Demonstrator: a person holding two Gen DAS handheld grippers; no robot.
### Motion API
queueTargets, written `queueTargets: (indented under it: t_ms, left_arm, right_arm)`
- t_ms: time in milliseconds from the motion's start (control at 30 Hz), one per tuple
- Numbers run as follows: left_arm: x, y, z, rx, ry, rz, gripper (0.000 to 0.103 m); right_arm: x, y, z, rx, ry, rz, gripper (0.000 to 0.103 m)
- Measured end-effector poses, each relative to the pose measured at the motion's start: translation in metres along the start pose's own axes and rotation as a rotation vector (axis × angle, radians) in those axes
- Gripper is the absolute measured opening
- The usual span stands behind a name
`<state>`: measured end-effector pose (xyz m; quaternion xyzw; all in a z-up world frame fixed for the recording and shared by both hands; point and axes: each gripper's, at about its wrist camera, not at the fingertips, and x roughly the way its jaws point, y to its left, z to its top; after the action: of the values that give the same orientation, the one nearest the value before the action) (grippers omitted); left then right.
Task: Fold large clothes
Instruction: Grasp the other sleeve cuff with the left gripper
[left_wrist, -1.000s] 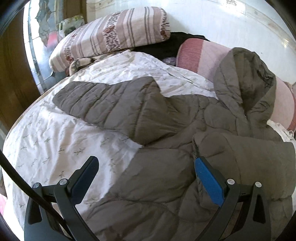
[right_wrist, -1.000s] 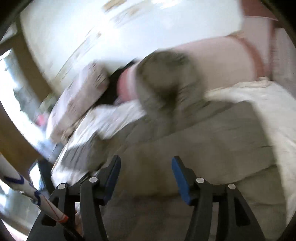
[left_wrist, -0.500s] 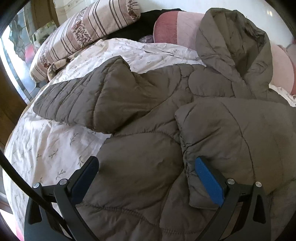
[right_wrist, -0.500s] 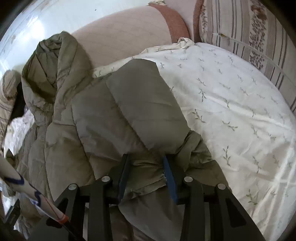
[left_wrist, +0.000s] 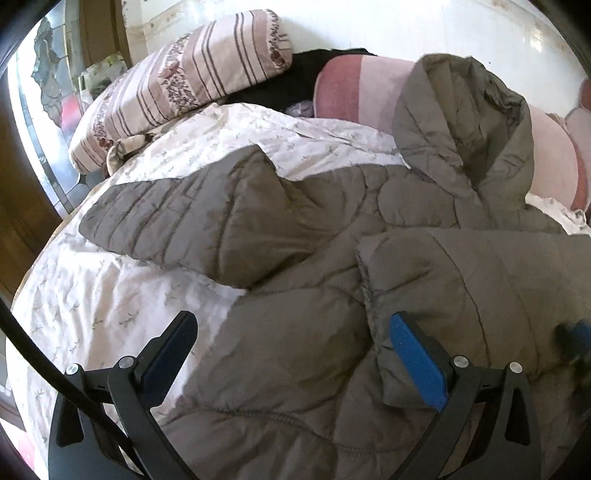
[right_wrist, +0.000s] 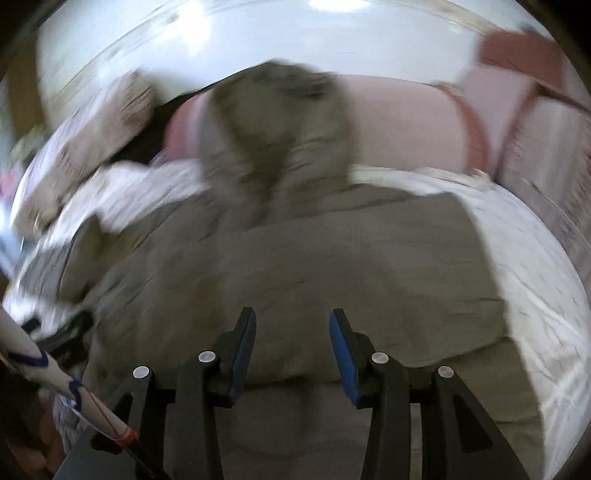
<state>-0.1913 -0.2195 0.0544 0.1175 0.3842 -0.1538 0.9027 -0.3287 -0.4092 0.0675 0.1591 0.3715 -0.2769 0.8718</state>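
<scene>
A large grey-brown quilted hooded jacket (left_wrist: 295, 332) lies spread on the bed. Its hood (left_wrist: 461, 122) leans on the pink bolster, one sleeve (left_wrist: 177, 218) stretches out left, and the other sleeve (left_wrist: 461, 280) is folded across the body. My left gripper (left_wrist: 295, 354) hovers open just above the jacket's body, straddling the folded sleeve's cuff edge. In the blurred right wrist view my right gripper (right_wrist: 292, 332) is over the jacket (right_wrist: 314, 266); its jaws are opening and no fabric is pinched between the pads. Its blurred tip shows as the right gripper (left_wrist: 576, 339).
The bed has a white floral cover (left_wrist: 92, 302). A striped pillow (left_wrist: 184, 85) and a pink bolster (left_wrist: 351, 92) lie along the white wall, with dark clothing (left_wrist: 295, 77) between them. Wooden furniture and a window stand at the left. A cable (left_wrist: 22, 332) crosses the lower left.
The right gripper, closed on the jacket's folded sleeve half a second ago, has let it go and swung back over the jacket. The left gripper shifted slightly and stays open.
</scene>
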Motion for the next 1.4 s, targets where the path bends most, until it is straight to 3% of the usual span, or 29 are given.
queueTargets:
  t_ms: [100,167,267,367,467,700,800,867,1000,1167,1400]
  left_arm:
    - [-0.002,0.012,0.005,-0.023,-0.003,-0.011,0.103]
    - [-0.002,0.026,0.011,-0.055,0.014,-0.038,0.103]
    - [-0.003,0.066,0.019,-0.148,0.022,-0.046,0.103]
    - [0.003,0.115,0.025,-0.265,0.049,-0.051,0.103]
    - [0.010,0.161,0.028,-0.345,0.069,-0.016,0.103]
    - [0.015,0.251,0.029,-0.424,0.073,0.075,0.103]
    - [0.021,0.289,0.030,-0.483,0.088,0.056,0.102]
    - [0.030,0.313,0.035,-0.520,0.101,0.024,0.094]
    - [0.061,0.352,0.045,-0.594,0.160,-0.023,0.065]
    - [0.098,0.380,0.052,-0.745,0.160,-0.146,0.059]
    - [0.153,0.387,0.049,-0.832,0.169,-0.208,0.050]
  right_arm:
    - [0.021,0.030,-0.009,-0.075,0.065,0.020,0.050]
    - [0.034,0.041,-0.019,-0.131,0.120,-0.017,0.052]
    - [0.038,0.045,-0.021,-0.151,0.129,-0.042,0.054]
    - [0.033,0.039,-0.019,-0.114,0.126,-0.013,0.055]
    - [0.016,0.036,-0.016,-0.086,0.113,0.052,0.055]
    - [-0.039,0.042,-0.027,0.001,0.126,0.261,0.055]
    - [-0.062,0.055,-0.034,-0.012,0.104,0.317,0.056]
    - [-0.075,0.064,-0.038,-0.024,0.086,0.347,0.056]
    - [-0.087,0.078,-0.042,-0.051,0.064,0.400,0.057]
    - [-0.081,0.083,-0.043,-0.077,0.065,0.391,0.057]
    - [-0.067,0.083,-0.042,-0.072,0.075,0.368,0.057]
